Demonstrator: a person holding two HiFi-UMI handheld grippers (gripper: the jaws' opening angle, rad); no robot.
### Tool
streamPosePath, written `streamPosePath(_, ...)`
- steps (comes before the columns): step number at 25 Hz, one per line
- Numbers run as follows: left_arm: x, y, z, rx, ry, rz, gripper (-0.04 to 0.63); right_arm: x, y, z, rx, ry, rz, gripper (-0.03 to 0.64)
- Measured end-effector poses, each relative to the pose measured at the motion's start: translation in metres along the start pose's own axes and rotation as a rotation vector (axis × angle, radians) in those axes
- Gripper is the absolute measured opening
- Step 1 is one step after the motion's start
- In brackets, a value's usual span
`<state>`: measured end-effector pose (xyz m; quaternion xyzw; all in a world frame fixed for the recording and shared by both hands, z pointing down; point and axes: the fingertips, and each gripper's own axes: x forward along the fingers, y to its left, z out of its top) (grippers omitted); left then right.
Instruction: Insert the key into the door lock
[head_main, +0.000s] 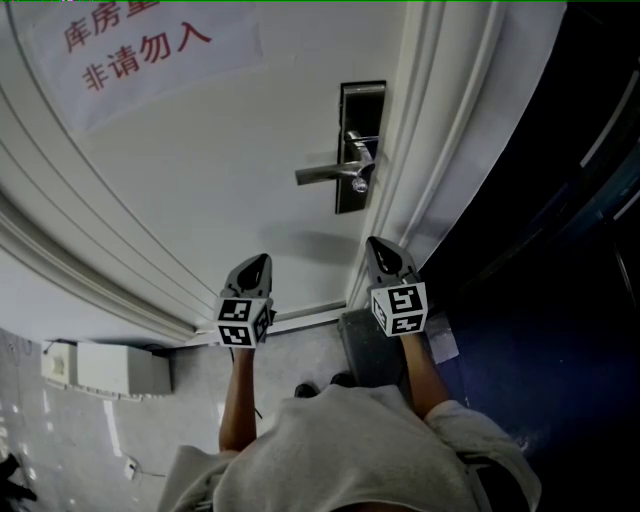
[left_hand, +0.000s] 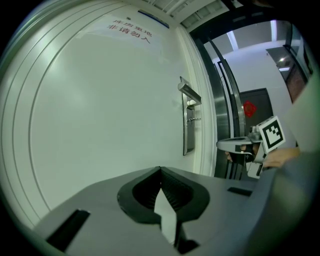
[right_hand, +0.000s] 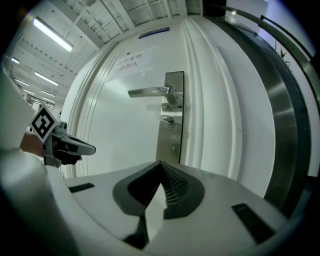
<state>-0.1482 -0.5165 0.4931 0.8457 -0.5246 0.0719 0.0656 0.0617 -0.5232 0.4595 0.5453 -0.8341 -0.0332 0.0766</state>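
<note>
Brushed steel made up the lock plate (head_main: 360, 147) and its lever handle (head_main: 328, 173) on the white door (head_main: 230, 170) in the head view. The left tongs (head_main: 262, 260) and right tongs (head_main: 372, 243) hung below, well apart from the lock. A paper sign (head_main: 140, 45) bore red characters, the lower row reading "非请勿入".

In the left gripper view, its tongs were pressed together, pinching nothing.

In the right gripper view, its tongs were likewise pressed together and empty. What looked like a small key (right_hand: 169, 121) sat in the plate just under the handle.

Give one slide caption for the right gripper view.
Shut right gripper facing silver lever handle on white door.
</note>
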Motion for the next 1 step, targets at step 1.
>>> streamPosePath(1, 0.0001, -0.0003, 0.0001, 0.000, 0.000, 0.000, 0.017, 0.0005, 0.0003, 0.0003, -0.001, 0.000, 0.001, 0.022)
